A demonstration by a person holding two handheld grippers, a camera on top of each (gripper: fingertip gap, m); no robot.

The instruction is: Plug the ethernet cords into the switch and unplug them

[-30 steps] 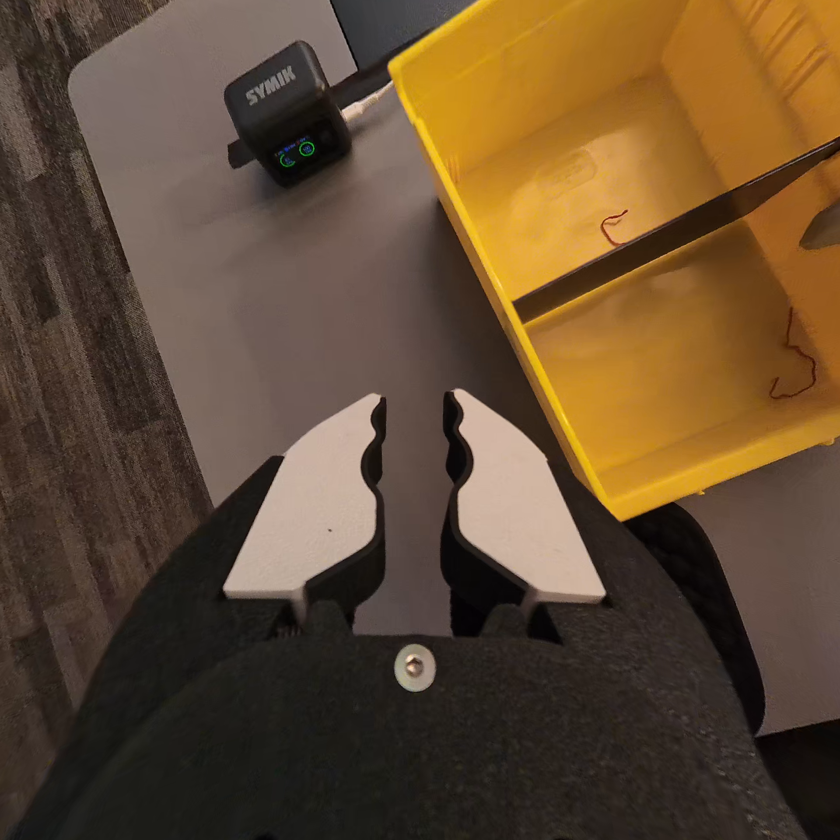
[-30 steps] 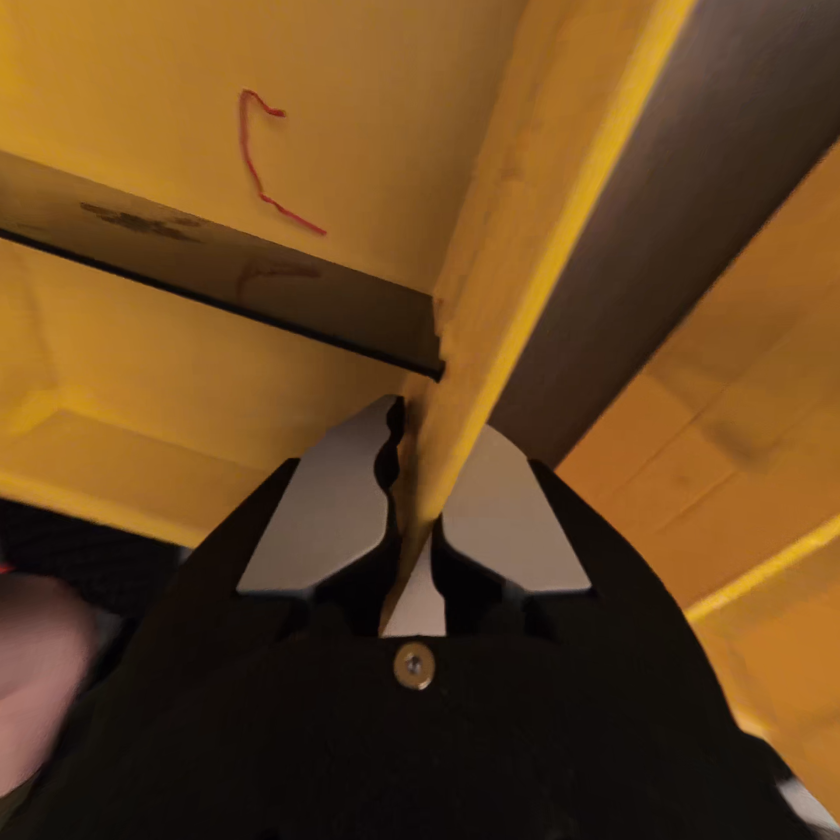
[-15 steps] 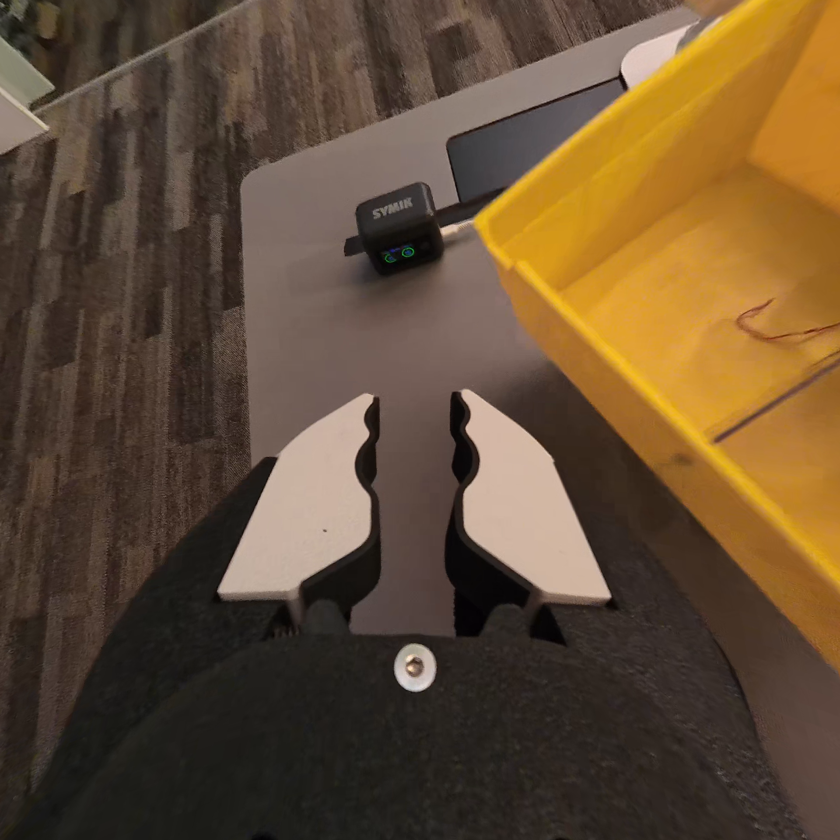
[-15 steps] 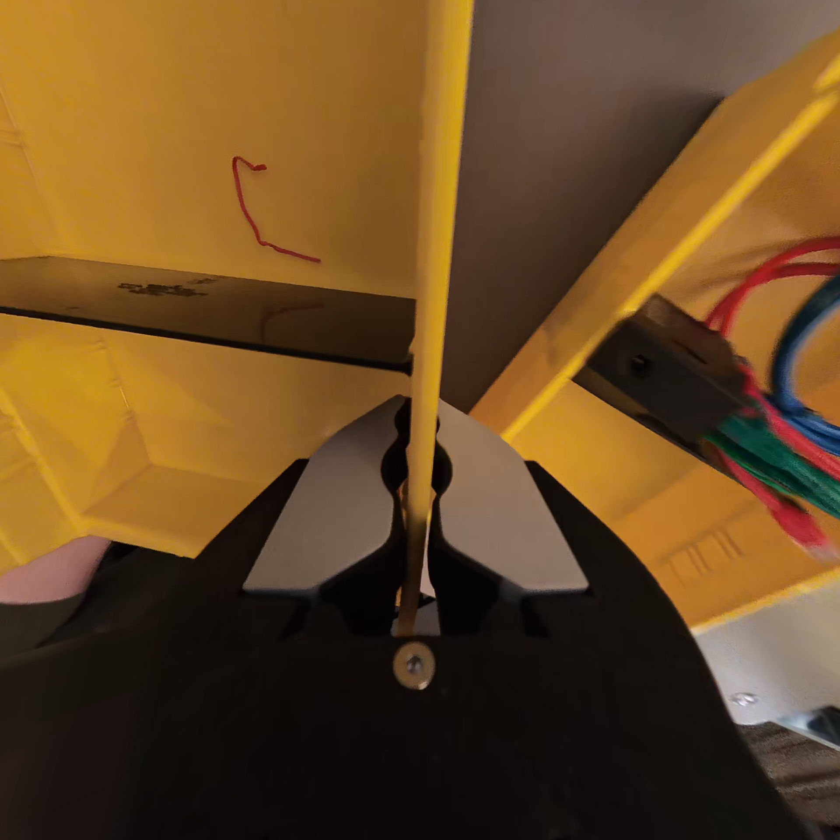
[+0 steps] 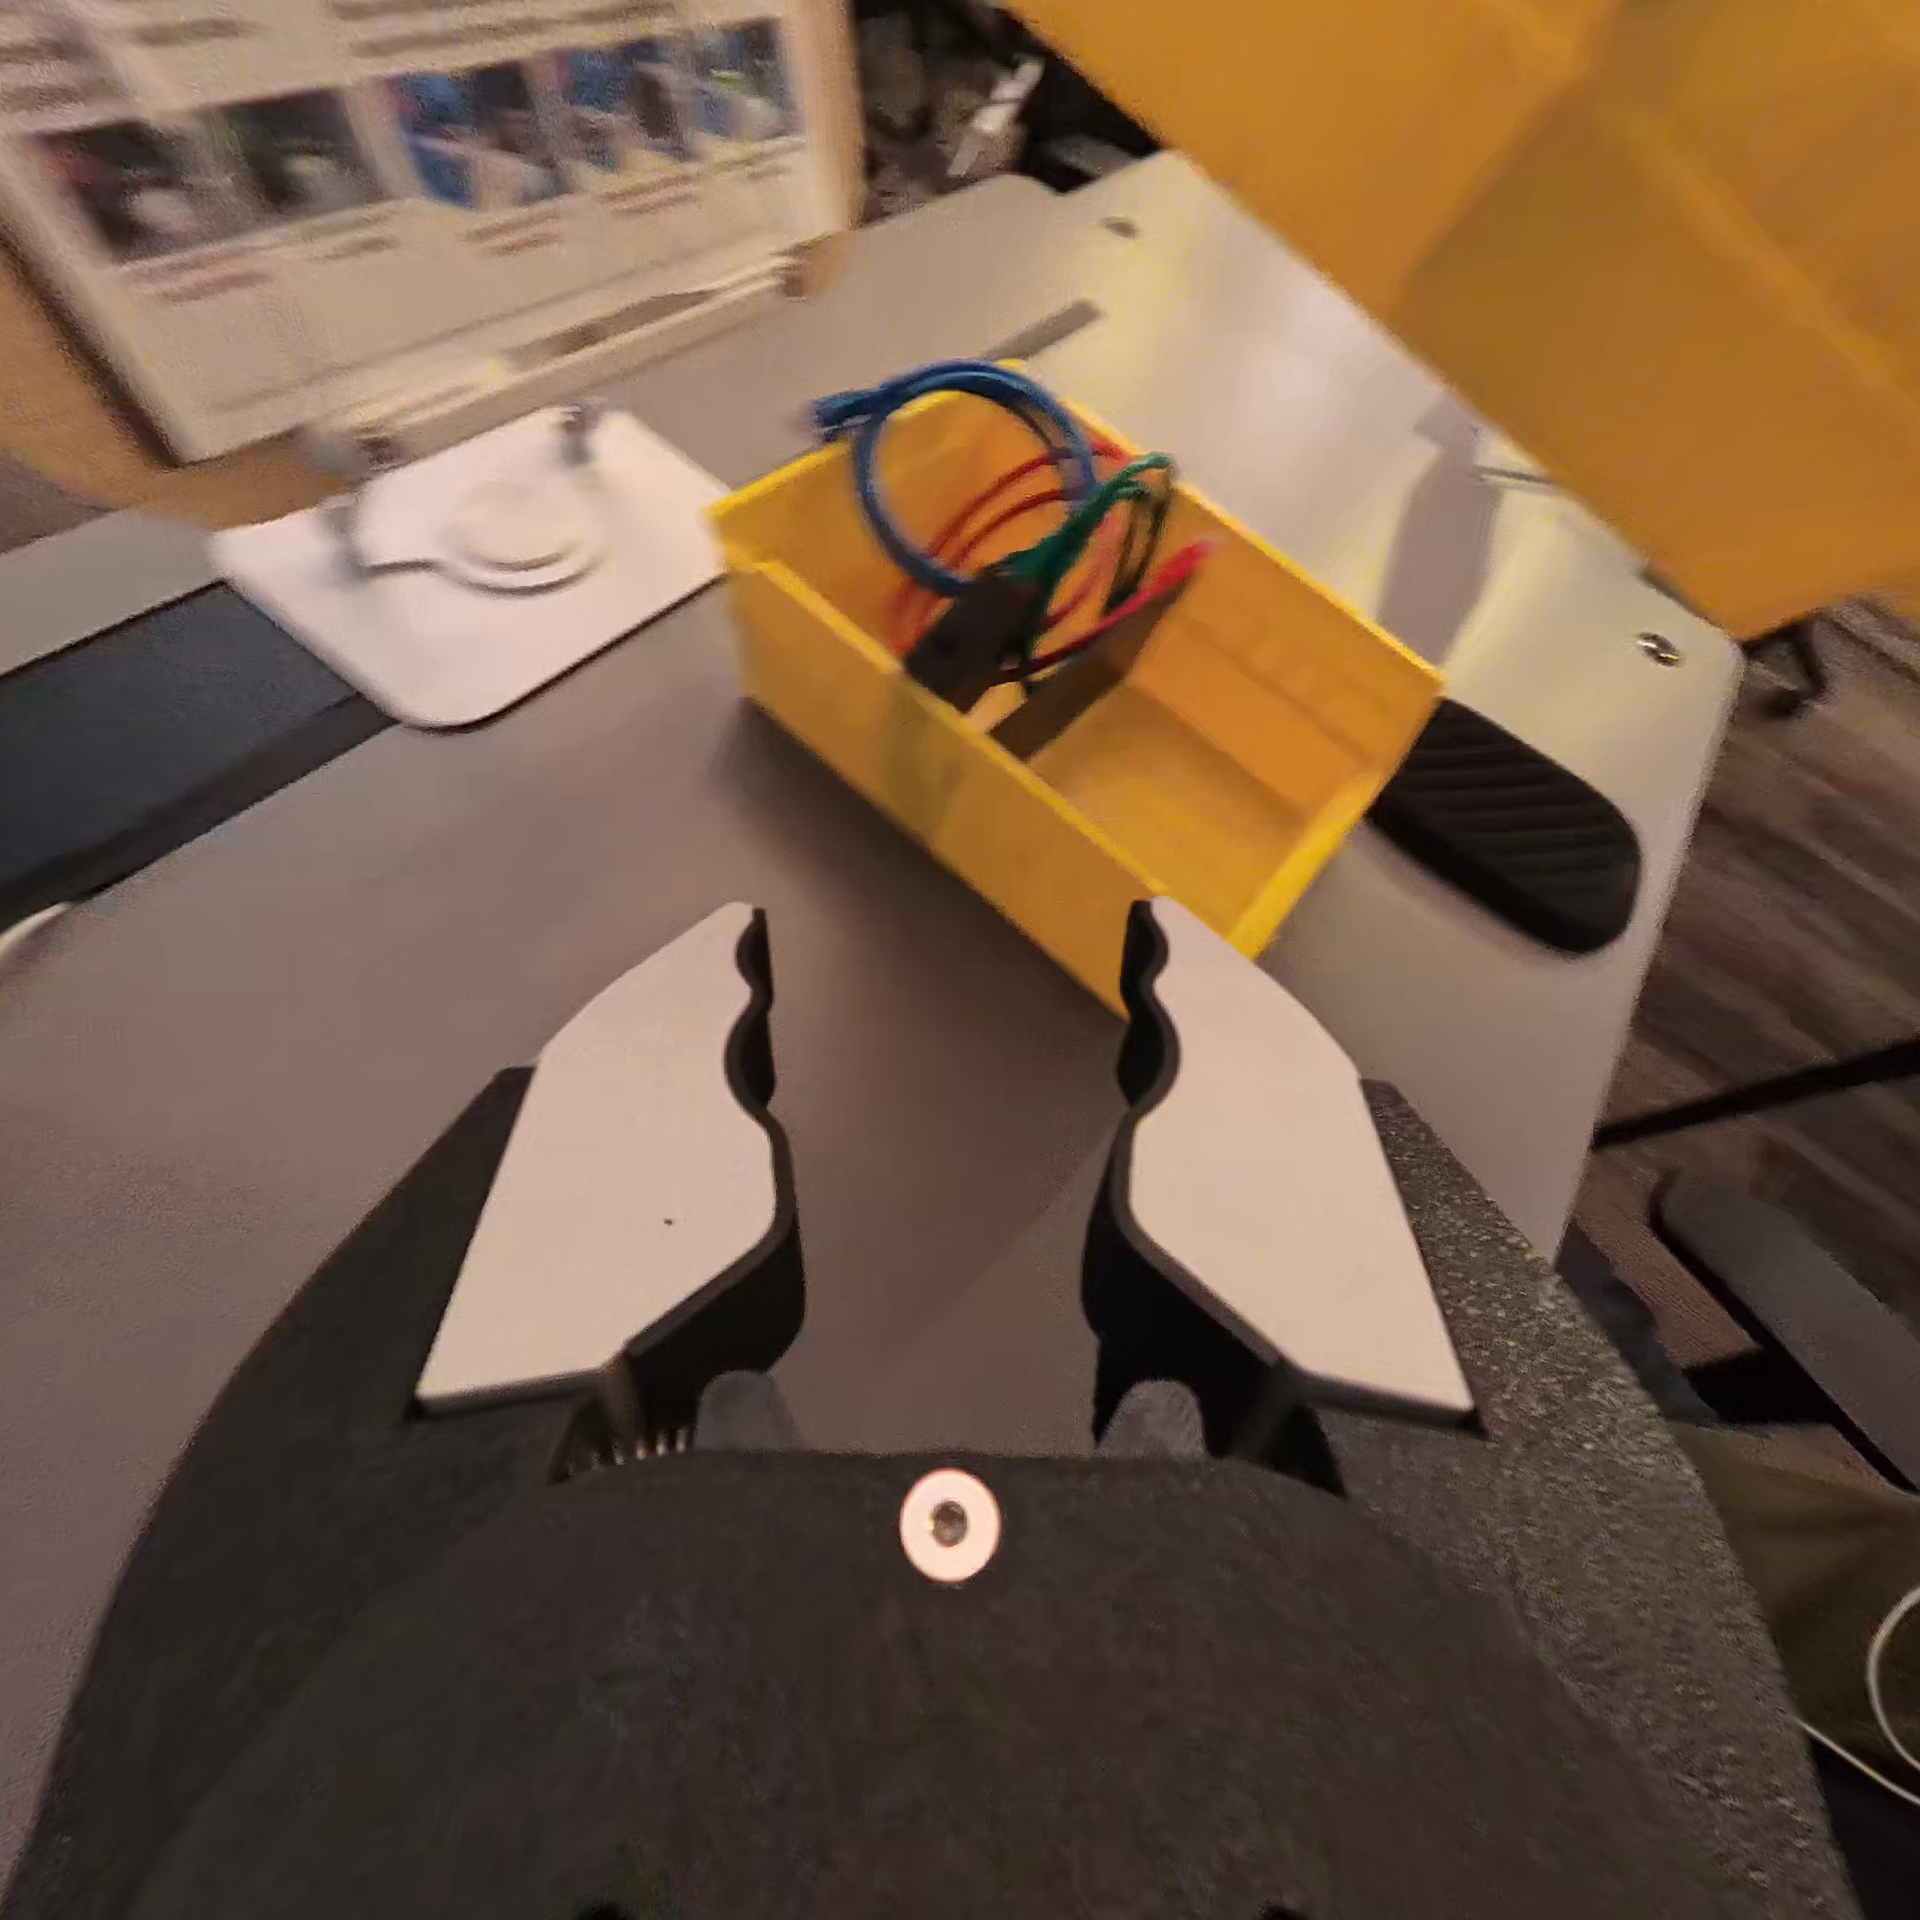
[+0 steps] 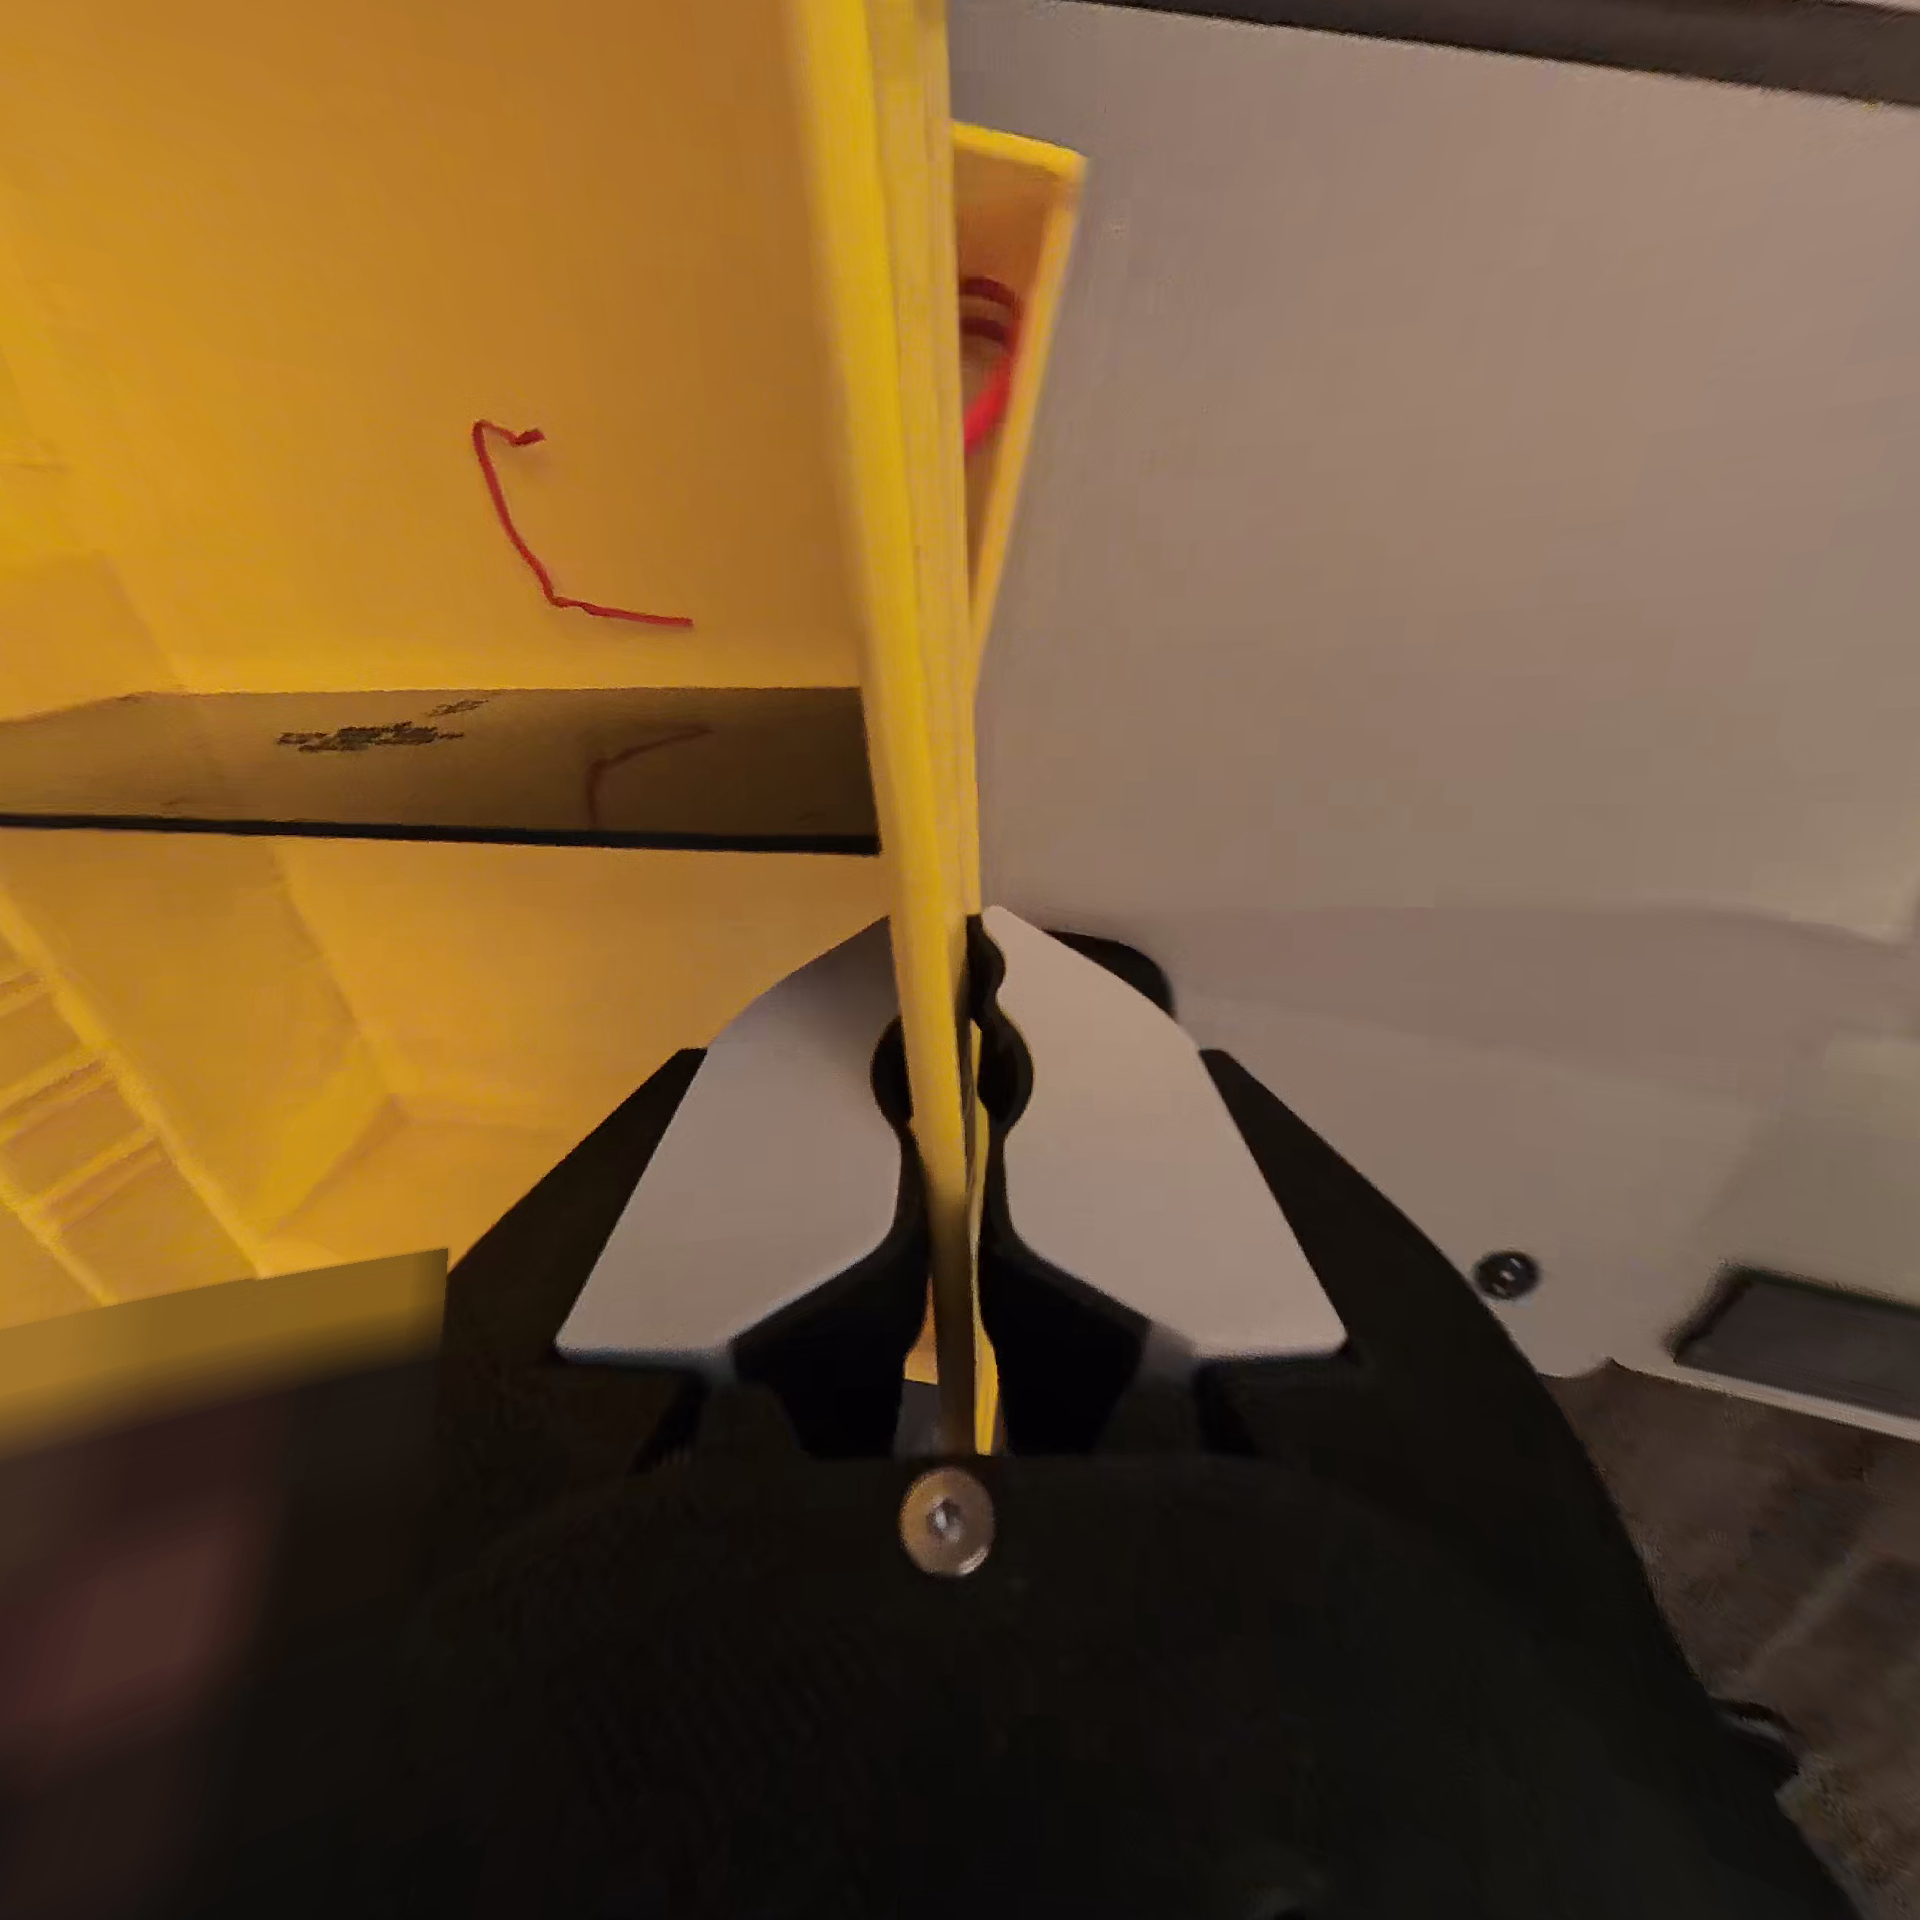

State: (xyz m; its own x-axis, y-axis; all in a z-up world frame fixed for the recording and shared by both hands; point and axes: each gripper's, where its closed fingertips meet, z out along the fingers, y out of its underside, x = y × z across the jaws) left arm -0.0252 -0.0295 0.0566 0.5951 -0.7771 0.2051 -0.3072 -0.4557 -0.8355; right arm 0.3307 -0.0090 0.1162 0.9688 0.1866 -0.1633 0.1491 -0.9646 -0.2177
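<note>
A small yellow bin stands on the grey table ahead of my left gripper. It holds blue, red and green ethernet cords and a black switch. My left gripper is open and empty, hovering short of that bin. My right gripper is shut on the side wall of a second yellow bin, held in the air. That bin has a black divider and a red thread inside. It also shows blurred at the top right of the left wrist view.
A white base plate lies left of the cord bin, with a poster board behind it. A black ribbed object lies right of the bin on a white tabletop. Wood-pattern floor is on the right. Some 40 cm of space lies between my two pairs of fingers.
My left gripper swung away from a black cube device toward the cord bin and opened wider. My right gripper kept its grip and carried the empty bin upward and sideways.
</note>
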